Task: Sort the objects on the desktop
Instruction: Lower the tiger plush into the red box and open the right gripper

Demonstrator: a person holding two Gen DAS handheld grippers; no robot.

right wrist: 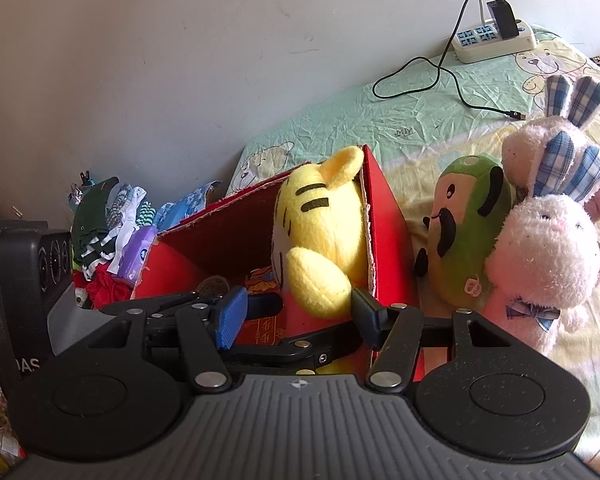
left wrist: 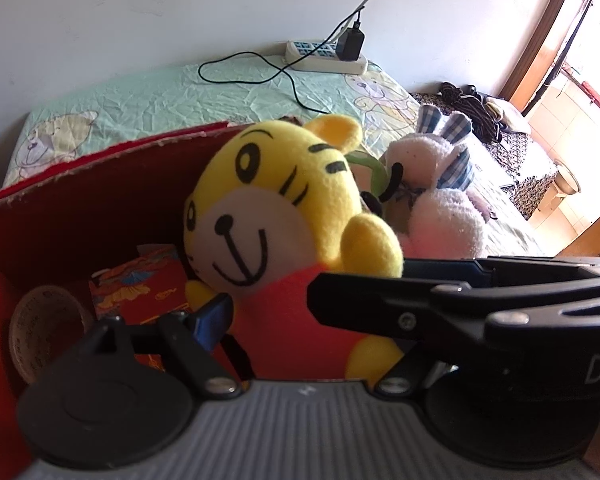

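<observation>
The left gripper [left wrist: 268,300] is clamped on the yellow plush tiger in a red shirt [left wrist: 284,208], lowering it into the red cardboard box [right wrist: 384,216]. The right gripper [right wrist: 300,312] stands with jaws apart, probably touching nothing. Next, the left jaws should release the tiger.
</observation>
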